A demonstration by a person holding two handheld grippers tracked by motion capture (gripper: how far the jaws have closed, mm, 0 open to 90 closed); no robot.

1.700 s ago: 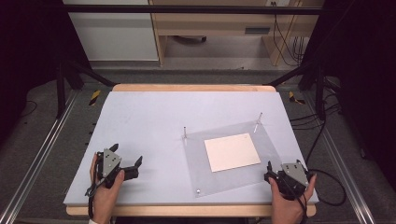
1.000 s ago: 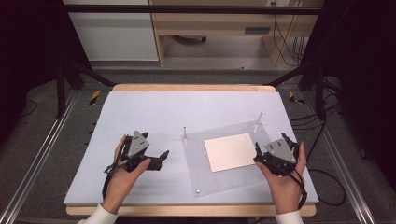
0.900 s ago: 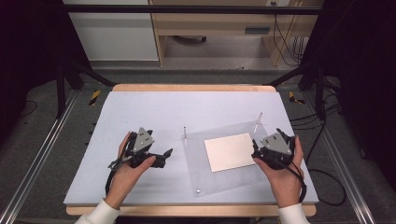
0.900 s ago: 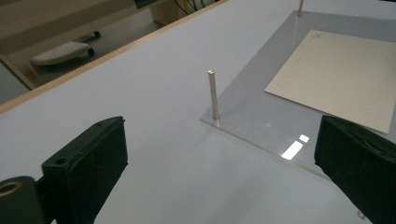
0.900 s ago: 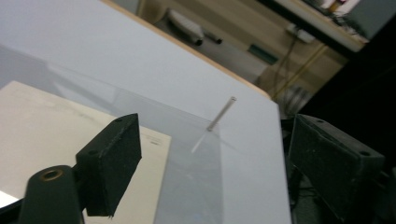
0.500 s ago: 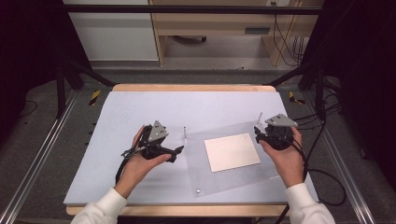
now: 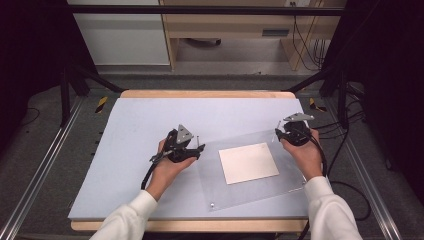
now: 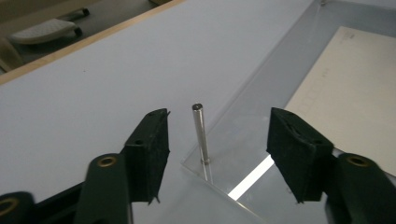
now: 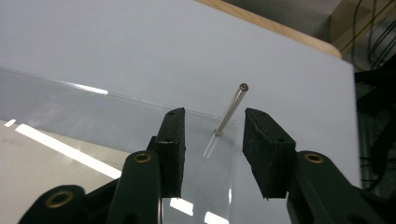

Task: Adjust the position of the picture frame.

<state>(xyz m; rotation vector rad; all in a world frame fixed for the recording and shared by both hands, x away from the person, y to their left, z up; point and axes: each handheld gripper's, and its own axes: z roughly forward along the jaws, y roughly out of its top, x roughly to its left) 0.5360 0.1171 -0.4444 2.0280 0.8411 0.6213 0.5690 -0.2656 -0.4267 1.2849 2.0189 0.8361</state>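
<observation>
A: What's changed vs a sec or so ago?

B: Both hands came up from the bottom edge of the high view to the clear acrylic sheet [image 7: 250, 167]. Left gripper [image 7: 196, 148] now sits at the sheet's upper-left corner, right gripper [image 7: 281, 134] at its upper-right corner. Jaws on both have just been closing.

A: Closed on anything yet?

B: No. In the left gripper view the left pin [image 8: 200, 133] stands between the jaws w/ clear gaps either side, so they're spread, no contact. Same in the right gripper view: right pin [image 9: 230, 110] sits between the pads, narrower gap, not touching yet.

A: Meaning?

B: Prob. lining up a two-handed pinch on the pins, to lift or shift the sheet. Grasp not made yet.

A: How does the sheet look?

B: Transparent, flat on the blue-grey table [image 7: 135, 130], right of centre in the high view, turned a bit off square. A beige paper square [image 7: 248, 162] lies at its middle; can't tell if it's on top or under. Thin metal pins upright at the far corners, a small fastener near the lower-left corner.
</observation>
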